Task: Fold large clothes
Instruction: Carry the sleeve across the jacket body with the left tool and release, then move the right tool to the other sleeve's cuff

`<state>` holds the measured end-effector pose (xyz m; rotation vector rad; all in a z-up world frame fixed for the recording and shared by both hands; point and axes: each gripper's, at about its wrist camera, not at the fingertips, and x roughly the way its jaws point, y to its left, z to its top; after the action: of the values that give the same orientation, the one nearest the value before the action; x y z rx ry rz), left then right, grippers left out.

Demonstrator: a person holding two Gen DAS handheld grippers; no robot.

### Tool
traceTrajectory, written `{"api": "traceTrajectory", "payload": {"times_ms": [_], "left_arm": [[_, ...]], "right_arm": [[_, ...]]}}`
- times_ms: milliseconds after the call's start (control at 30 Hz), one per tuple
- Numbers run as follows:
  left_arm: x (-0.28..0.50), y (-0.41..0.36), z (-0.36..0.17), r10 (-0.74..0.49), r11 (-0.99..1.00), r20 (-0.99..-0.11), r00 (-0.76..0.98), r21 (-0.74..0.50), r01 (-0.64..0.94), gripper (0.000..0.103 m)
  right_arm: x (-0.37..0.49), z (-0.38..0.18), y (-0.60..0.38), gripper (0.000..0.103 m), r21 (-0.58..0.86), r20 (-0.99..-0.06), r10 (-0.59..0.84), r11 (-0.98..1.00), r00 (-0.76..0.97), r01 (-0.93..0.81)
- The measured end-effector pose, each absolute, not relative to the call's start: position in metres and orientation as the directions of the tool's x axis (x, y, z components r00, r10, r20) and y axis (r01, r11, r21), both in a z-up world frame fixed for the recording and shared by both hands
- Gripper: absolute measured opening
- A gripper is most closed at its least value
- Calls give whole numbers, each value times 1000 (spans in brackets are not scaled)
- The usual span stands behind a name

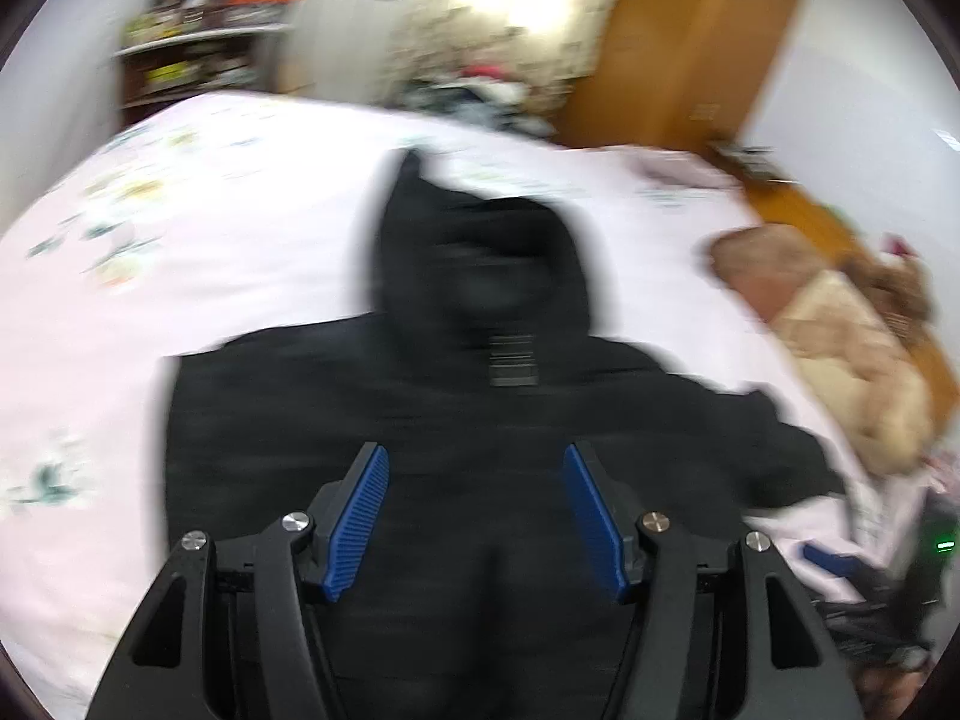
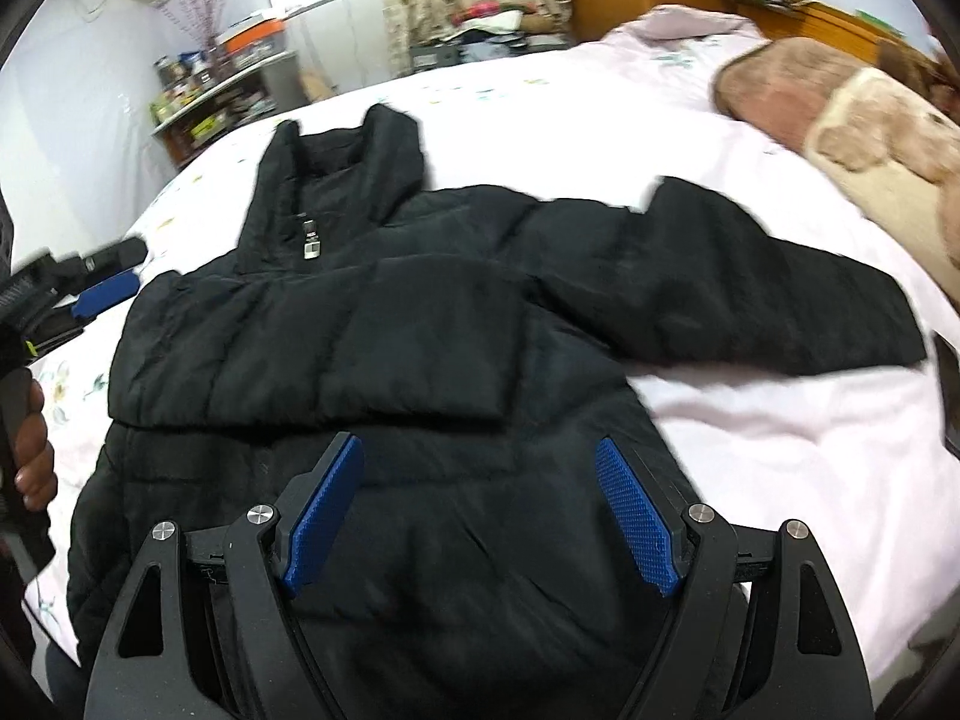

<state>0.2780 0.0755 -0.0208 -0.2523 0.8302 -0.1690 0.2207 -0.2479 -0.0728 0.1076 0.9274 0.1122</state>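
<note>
Tongs, left [image 1: 475, 519]: jaws apart, blue pads [image 1: 359, 522] facing each other, nothing between them; black jacket [image 1: 420, 420] lies below and ahead. Frame heavily blurred. Tongs, right [image 2: 480, 519]: jaws spread wide, empty, held above the jacket's lower body.

Jacket [image 2: 390, 330] lies spread on the bed [image 2: 750, 420], front up, collar [image 2: 336, 174] pointing away from both cameras. In the right wrist view, one sleeve [image 2: 312, 348] is folded across the chest, its edge making a level line just ahead of the right tongs. Other sleeve [image 2: 780, 288] extends to the right, flat on the sheet. Small label [image 2: 310, 240] visible below the collar opening.

Left tongs [image 2: 102, 294] also appear at the left edge of the right wrist view, beside the jacket's shoulder, above the sheet; a hand [image 2: 33, 450] grips the handle lower down.

Bed cover is pale pink with a floral print [image 1: 120, 240] on the far left side. Brown and cream blanket [image 2: 852, 120] lies bunched at the right side of the bed, apart from the jacket. Beyond the bed: shelf [image 2: 204, 96] with bottles at the left, wooden wardrobe [image 1: 690, 42] at the right, clothes pile [image 2: 492, 18] between them.
</note>
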Motion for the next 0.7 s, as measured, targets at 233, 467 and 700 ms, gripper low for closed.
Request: {"api": "traceTrajectory", "payload": {"times_ms": [233,467,700], "left_arm": [[283,140,-80,-138,953,-780,610,-271,-132,52],[283,135,-91,-106,962,-787,608,-235,-136,52],[289,146,-61,-36,979,-736,676,-163,-125,52]], "right_arm": [[305,-123,-221,46,64,-848,102,994,520,-91],[350,-138,-216,47,2,-855,61,994,515,-113],[330,-93,-227,47,60,-782,109,993,614,-100]]}}
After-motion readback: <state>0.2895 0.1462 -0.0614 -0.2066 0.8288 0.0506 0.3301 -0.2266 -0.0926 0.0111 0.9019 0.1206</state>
